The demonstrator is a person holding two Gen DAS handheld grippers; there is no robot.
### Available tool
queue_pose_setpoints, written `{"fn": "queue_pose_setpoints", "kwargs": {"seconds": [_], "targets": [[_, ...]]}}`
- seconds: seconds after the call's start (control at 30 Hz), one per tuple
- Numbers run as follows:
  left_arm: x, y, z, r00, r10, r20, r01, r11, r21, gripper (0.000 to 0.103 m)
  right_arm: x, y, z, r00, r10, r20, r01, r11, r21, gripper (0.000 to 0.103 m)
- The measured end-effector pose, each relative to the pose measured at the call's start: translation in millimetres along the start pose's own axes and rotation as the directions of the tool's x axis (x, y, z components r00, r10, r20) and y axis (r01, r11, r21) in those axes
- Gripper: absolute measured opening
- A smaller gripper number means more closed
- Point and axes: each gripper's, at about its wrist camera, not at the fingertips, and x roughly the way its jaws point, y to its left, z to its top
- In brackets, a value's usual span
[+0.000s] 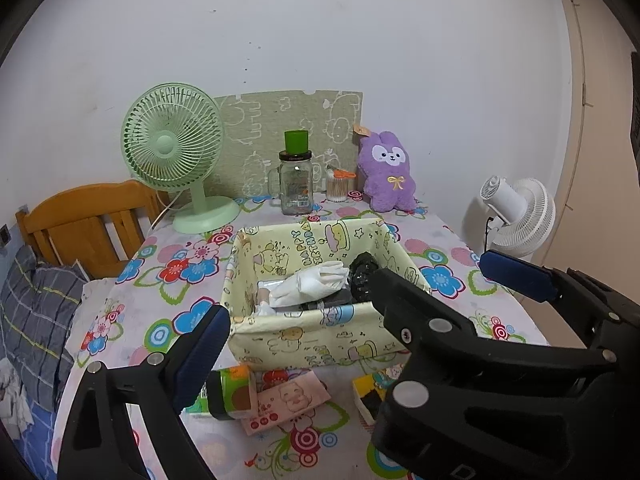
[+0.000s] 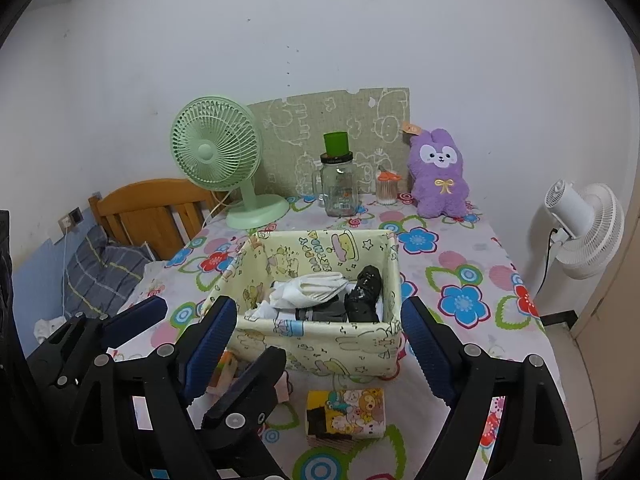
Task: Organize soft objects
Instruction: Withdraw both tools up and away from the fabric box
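Left wrist view: left gripper point(image 1: 348, 328), jaws spread wide and gripping nothing, before the fabric storage box point(image 1: 320, 340) on the table point(image 1: 460, 280). Inside lie a white cloth bundle point(image 1: 310, 284), a black plastic-wrapped roll point(image 1: 362, 274) and grey folded fabric; all look light, limp and compressible, best pinched at a bunched fold.

Right wrist view: right gripper point(image 2: 320, 340), jaws likewise released, straddling the box point(image 2: 320, 344). The purple plush rabbit point(image 2: 438, 176) stands at the table's far edge, soft, graspable about its body.

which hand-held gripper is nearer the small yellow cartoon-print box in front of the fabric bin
Right. The right hand-held gripper is open directly above the small yellow cartoon-print box. The left hand-held gripper, also open, sits off to the box's left, over the pink packet.
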Motion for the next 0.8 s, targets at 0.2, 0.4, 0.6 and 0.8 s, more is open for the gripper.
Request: {"fn": "queue_pose_setpoints", "kwargs": {"seconds": [0.2, 0.4, 0.6, 0.8], "targets": [[-6.8, -2.5, -14.1, 1.000, 0.000, -0.003, 0.000, 1.000, -0.014, 0.102, -8.4, 1.5, -12.0, 1.000, -0.003, 0.002, 0.003, 1.000, -0.015, 0.086], [-11.0, -4.0, -28.1, 1.000, -0.002, -0.016, 0.001, 0.999, -0.035, 0.103, -14.4, 1.7, -25.5, 1.000, -0.004, -0.005, 0.004, 1.000, -0.026, 0.086], [-16.1, -5.9, -41.5, 1.000, -0.008, -0.012, 0.007, 0.999, -0.047, 0.103, -18.8, -2.5, -39.6, 1.000, 0.003, -0.007, -0.003, 1.000, -0.016, 0.087], [-17.3, -9.9, -57.0, 1.000, 0.004, -0.020, -0.004, 0.999, -0.048, 0.103, -22.7, -4.3, -54.6, 1.000, -0.016, 0.006, 0.016, 1.000, -0.018, 0.087]]}}
